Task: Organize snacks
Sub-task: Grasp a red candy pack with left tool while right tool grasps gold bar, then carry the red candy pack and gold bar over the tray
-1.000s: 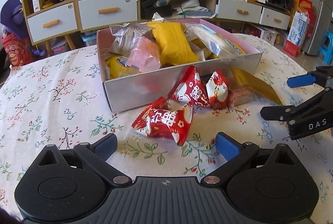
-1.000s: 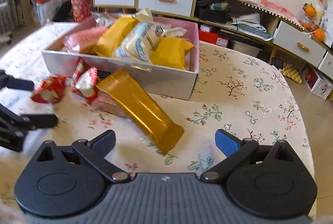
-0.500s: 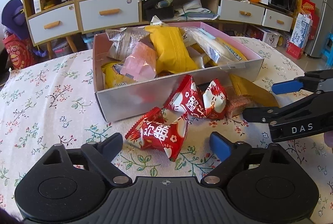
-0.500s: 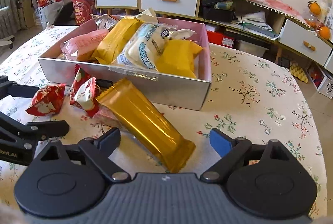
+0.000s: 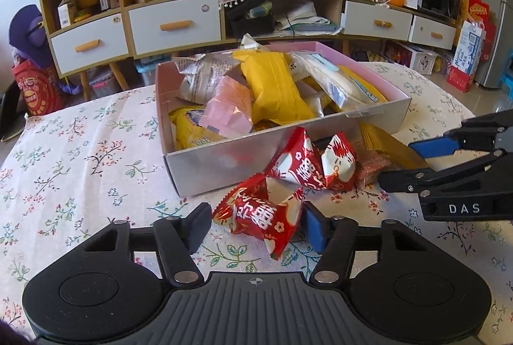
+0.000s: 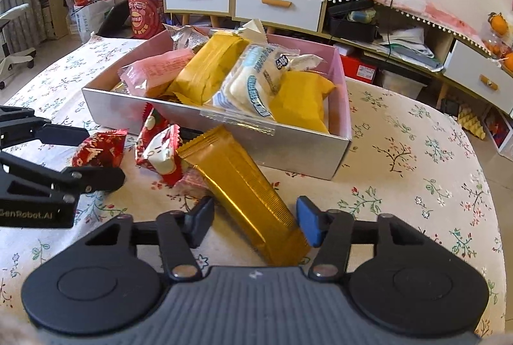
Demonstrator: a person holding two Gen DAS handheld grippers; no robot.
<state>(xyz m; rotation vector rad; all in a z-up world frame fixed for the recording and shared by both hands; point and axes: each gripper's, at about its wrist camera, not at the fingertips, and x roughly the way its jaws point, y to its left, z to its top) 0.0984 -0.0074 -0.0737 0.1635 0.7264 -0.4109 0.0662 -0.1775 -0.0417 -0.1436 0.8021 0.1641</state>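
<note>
Nearest in the left wrist view, the left gripper point(image 5: 256, 228) is seen at 6 o'clock with a red snack packet point(image 5: 261, 215) between its fingertips. Its jaws have just been closing: both pads are set against the packet's sides, so the claw is clamped on it. The packet lies on the floral tablecloth point(image 5: 80, 165).

In the right wrist view, the right gripper point(image 6: 253, 224) is likewise at 6 o'clock, and its jaws have just been closing around the near end of a long gold snack bar point(image 6: 243, 191). The blue pad touches the bar at its right edge; a narrow gap can be seen between the black pad and the bar, so a full clamp cannot be confirmed. The bar runs away toward 11 o'clock, its far end leaning on the front wall of the box.

Further out, toward 1 o'clock in the left view, two more red-and-white packets point(image 5: 315, 165) are piled against the box wall. The right gripper is also seen there at 3 o'clock.

Beyond them, toward 12 o'clock, an open silver box point(image 5: 224, 162) with a pink lining is heaped with snacks: yellow packs point(image 5: 272, 88), a pink pack point(image 5: 229, 109) and a white-and-blue pack point(image 6: 256, 81).

At the far side, a shelf unit with white drawers point(image 5: 173, 24) is seen.
</note>
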